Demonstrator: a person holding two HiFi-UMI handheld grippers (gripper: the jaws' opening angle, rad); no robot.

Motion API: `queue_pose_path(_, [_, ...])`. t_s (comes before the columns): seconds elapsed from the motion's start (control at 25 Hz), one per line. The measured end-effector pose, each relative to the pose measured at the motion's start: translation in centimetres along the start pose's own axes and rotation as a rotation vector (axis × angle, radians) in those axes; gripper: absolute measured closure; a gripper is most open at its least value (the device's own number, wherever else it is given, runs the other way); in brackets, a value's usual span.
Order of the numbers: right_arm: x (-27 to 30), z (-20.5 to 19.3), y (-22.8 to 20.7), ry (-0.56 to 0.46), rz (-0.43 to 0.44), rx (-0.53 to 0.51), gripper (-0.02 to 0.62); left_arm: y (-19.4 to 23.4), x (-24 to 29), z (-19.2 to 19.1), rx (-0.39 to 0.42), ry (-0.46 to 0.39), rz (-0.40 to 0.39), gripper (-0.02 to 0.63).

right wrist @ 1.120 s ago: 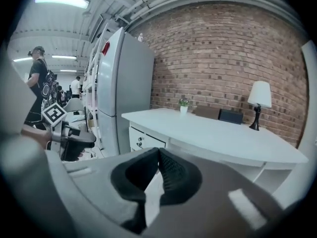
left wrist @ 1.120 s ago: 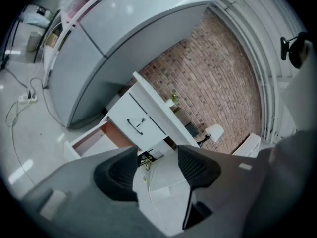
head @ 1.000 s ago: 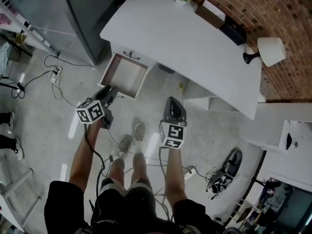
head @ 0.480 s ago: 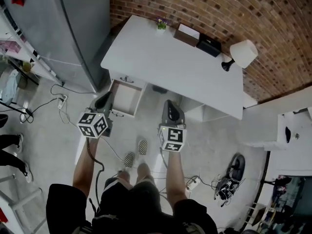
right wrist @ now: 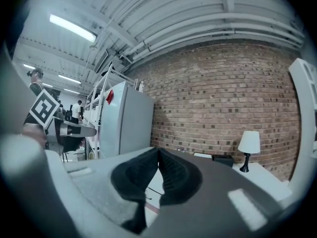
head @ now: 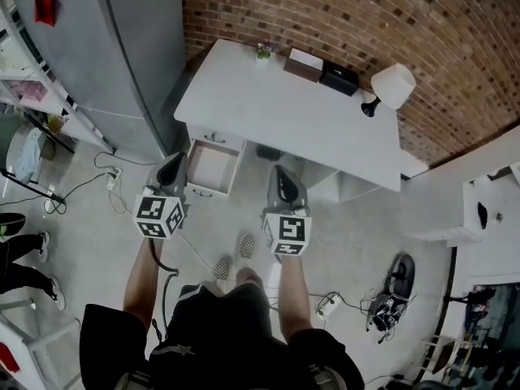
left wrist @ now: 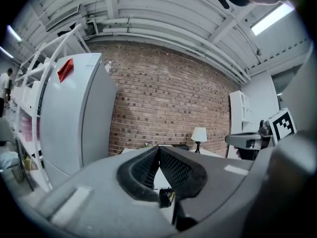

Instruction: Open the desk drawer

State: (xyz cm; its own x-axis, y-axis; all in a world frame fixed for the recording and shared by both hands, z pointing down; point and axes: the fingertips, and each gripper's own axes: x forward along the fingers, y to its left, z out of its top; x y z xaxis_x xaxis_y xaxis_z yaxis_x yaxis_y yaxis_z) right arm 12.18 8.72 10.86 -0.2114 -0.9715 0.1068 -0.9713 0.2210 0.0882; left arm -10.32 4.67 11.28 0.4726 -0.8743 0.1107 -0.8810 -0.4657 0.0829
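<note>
Already the left hand-held gripper (head: pixel 173 165) has risen clear of the drawer (head: pixel 213 167), and its ribbed black pads (left wrist: pixel 176 170) are pressed together on nothing. The right hand-held gripper (head: pixel 279 175) has lifted too, likewise closed and empty. The drawer, a shallow box with a matt brownish floor, stands pulled out under the left end of the smooth white worktop (head: pixel 301 108). The opening looks done.

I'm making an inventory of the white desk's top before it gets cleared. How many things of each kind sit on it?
boxes: 2, the brown box and the black box
lamp: 1
plant: 1
total: 4
</note>
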Motion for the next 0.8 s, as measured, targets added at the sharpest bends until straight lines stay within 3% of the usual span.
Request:
queue_pose_path(0.4, [-5.0, 1.2, 0.0, -0.025, -0.025, 0.012, 0.591, -2.9, -3.6, 2.0, 0.089, -0.024, 0.019, 0.595])
queue_pose_path(0.8, [-7.6, 0.2, -0.3, -0.019, -0.04, 0.015, 0.591, -5.8, -5.8, -0.7, 0.141, 0.025, -0.006, 0.595])
